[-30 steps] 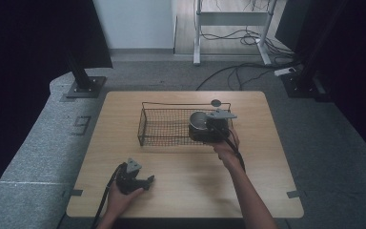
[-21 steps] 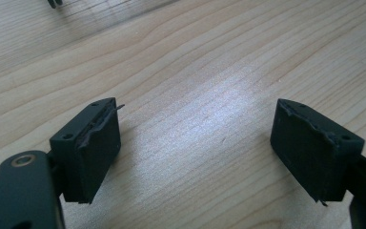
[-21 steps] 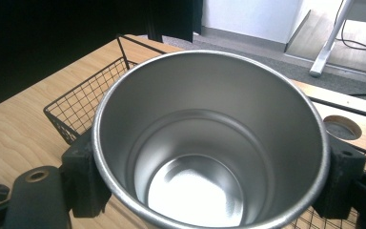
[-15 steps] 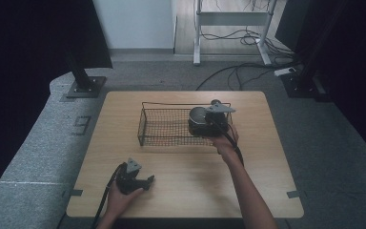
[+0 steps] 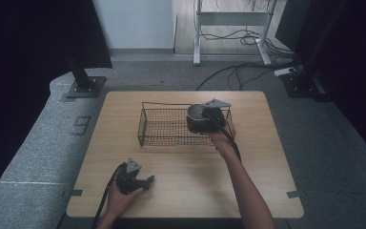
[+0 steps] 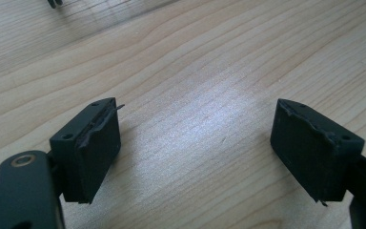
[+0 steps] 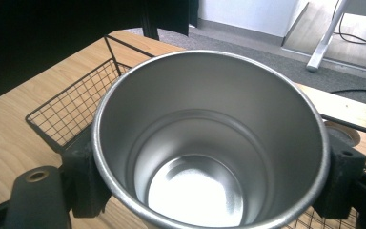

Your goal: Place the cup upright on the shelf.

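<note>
1. Right gripper (image 5: 201, 116) has its fingers (image 7: 83, 179) clenched on a steel cup (image 7: 209, 143), one finger pressed to each side of the wall below the rim.
2. Cup is upright, mouth open to the camera, inside empty and shiny.
3. In the high view the cup (image 5: 196, 112) sits over the right end of the black wire basket (image 5: 164, 126); can't tell if it touches the basket floor.
4. Basket stands mid-bench, on the wooden bench (image 5: 267, 167).
5. Left gripper (image 5: 140, 180) rests low on the bench near the front edge, well apart from the basket.
6. Left fingers (image 6: 93, 148) released, spread wide, bare wood between them.
</note>
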Tool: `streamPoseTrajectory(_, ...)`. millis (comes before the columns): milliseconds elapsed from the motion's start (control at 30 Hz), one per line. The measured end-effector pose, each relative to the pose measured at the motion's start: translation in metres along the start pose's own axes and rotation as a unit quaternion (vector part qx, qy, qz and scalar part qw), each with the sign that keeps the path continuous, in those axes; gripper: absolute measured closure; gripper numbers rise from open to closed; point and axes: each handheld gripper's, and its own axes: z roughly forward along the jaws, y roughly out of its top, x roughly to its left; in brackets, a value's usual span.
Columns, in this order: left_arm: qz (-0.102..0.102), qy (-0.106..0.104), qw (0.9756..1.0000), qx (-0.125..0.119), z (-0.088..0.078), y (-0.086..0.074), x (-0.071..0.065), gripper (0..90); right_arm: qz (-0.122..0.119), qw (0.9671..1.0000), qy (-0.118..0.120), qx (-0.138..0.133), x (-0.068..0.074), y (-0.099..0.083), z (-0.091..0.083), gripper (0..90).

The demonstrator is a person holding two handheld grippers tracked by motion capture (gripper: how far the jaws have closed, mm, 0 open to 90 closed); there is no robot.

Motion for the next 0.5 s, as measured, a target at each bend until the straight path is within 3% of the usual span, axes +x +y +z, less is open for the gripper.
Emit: streamPoseTrajectory(500,0.0,0.0,1.0,-0.001,0.0,0.0,0.0,17.3,0.007,0.9998,-0.018,0.011,-0.012,0.002,0.013,18.2)
